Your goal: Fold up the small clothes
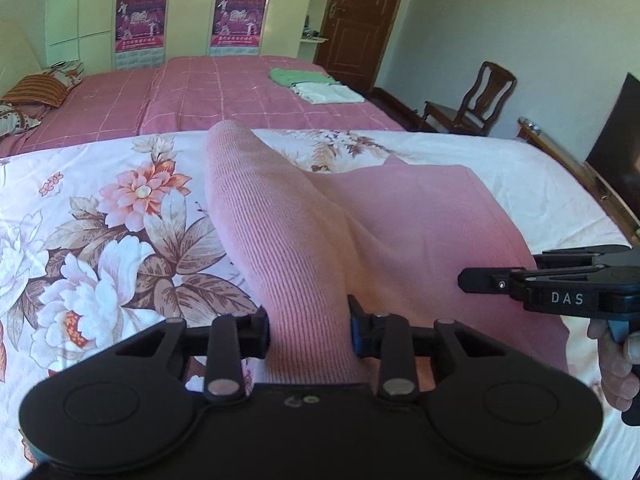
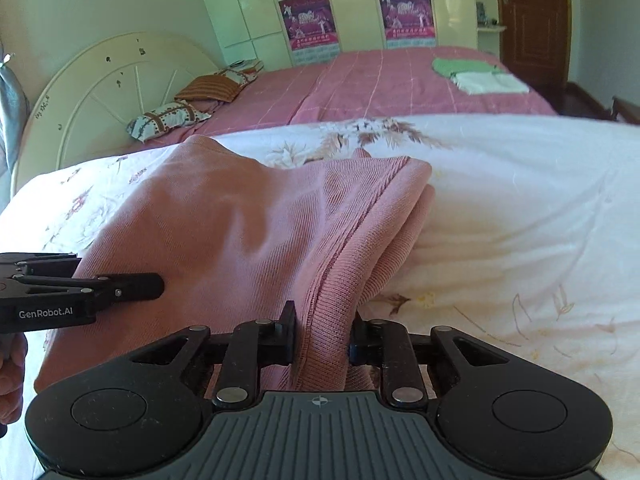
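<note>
Left tongs [image 1: 309, 330] pinch a raised fold of the pink knit garment [image 1: 360, 216]; right tongs [image 2: 322, 334] clamp its bunched edge (both narrowly parted) above the floral bedsheet [image 1: 100, 208].

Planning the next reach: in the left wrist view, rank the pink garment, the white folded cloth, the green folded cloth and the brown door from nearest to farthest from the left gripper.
1. pink garment, clamped in the left gripper.
2. white folded cloth, far bed, right.
3. green folded cloth, just behind it.
4. brown door, back wall.
</note>
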A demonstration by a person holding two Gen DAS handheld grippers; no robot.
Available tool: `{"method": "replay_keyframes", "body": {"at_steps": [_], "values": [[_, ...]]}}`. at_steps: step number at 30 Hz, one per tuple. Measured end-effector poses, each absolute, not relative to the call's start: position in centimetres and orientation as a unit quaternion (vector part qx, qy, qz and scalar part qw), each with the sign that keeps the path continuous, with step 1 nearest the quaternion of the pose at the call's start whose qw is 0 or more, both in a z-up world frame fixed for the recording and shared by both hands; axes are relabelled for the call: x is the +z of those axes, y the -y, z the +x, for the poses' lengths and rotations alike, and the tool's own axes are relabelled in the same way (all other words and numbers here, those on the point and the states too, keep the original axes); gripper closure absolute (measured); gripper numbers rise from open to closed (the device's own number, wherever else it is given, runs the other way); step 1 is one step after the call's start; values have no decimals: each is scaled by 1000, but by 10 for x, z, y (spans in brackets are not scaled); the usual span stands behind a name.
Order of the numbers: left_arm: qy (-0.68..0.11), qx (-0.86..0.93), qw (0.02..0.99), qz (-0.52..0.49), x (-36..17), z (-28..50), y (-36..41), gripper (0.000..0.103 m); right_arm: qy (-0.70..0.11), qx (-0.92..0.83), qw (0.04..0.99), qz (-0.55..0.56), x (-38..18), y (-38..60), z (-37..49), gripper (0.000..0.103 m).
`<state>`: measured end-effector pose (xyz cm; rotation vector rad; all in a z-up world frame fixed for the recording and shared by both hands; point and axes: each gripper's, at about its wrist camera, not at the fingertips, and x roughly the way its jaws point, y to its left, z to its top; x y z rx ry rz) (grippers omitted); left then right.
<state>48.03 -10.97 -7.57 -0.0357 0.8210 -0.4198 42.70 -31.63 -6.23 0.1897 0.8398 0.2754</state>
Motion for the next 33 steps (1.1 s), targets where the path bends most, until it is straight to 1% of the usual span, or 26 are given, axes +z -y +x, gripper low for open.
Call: {"method": "replay_keyframes", "body": {"at_steps": [7,15,21,26,33], "values": [[-378,-228,897,-22,-52,463,60,71,-374,125,918,34,-25,258,410,81],[-362,-223,904,-30,-27,442,-45,71,-357,142,923,26,-5,163,403,81],[-369,-195,907,-54,-28,423,-136,71,-359,184,915,15,-9,74,408,81],[-376,-172,907,-79,-35,413,-198,71,-367,219,904,3,-20,8,412,81],[-393,-156,900,-106,-62,411,-243,70,-383,238,893,3,-41,-41,418,81]]}}
